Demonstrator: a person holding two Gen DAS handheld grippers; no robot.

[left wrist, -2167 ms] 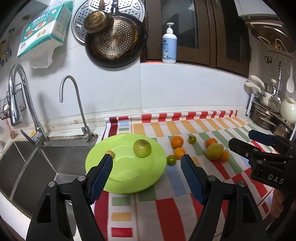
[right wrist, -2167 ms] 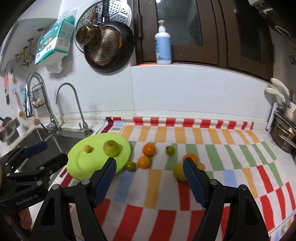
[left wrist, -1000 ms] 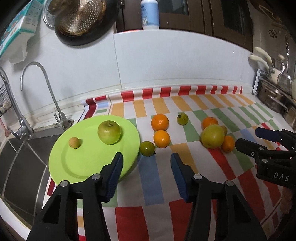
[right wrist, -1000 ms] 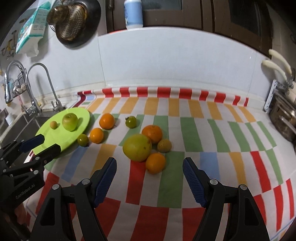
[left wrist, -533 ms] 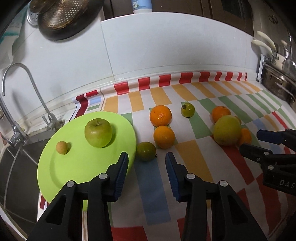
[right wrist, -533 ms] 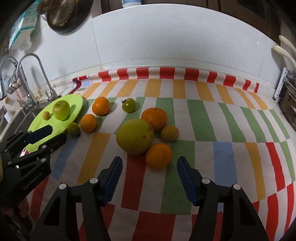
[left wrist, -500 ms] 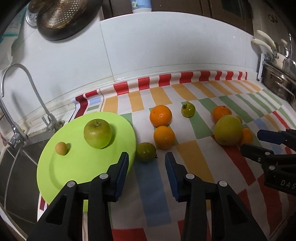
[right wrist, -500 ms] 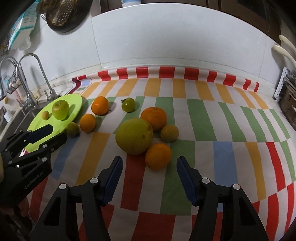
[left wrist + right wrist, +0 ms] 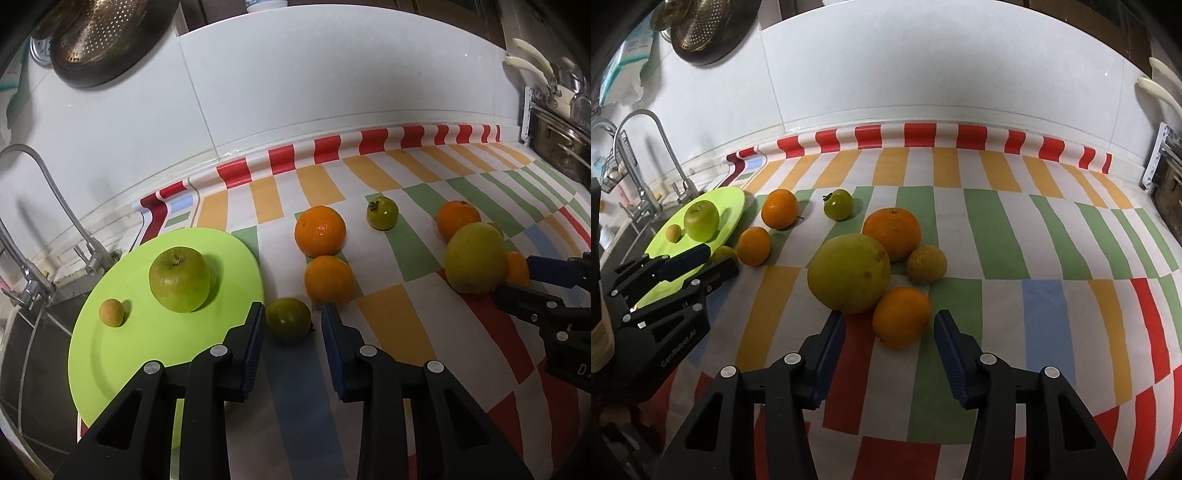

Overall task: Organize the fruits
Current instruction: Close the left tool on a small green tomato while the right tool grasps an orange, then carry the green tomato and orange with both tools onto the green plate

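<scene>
A lime green plate (image 9: pixel 122 354) holds a green apple (image 9: pixel 180 278) and a small tan fruit (image 9: pixel 111 312). My left gripper (image 9: pixel 291 323) is open, its fingertips on either side of a small dark green fruit (image 9: pixel 289 320) beside the plate's rim. My right gripper (image 9: pixel 889 330) is open, its fingertips flanking a small orange (image 9: pixel 902 317) on the striped cloth. A big yellow-green fruit (image 9: pixel 849 278), a larger orange (image 9: pixel 892 232) and a brownish fruit (image 9: pixel 926 264) crowd behind it. Two more oranges (image 9: pixel 320 230) (image 9: pixel 328 278) and a green tomato (image 9: pixel 382 213) lie between.
A sink (image 9: pixel 22 373) with two taps (image 9: pixel 55 206) lies left of the plate. Pots (image 9: pixel 561 144) stand at the far right. A pan and strainer (image 9: pixel 99 40) hang on the white tiled wall. The striped cloth (image 9: pixel 1015 236) covers the counter.
Both grippers have come down and forward toward the fruit. The left jaws have narrowed around the dark green fruit; the right ones have closed in around the small orange.
</scene>
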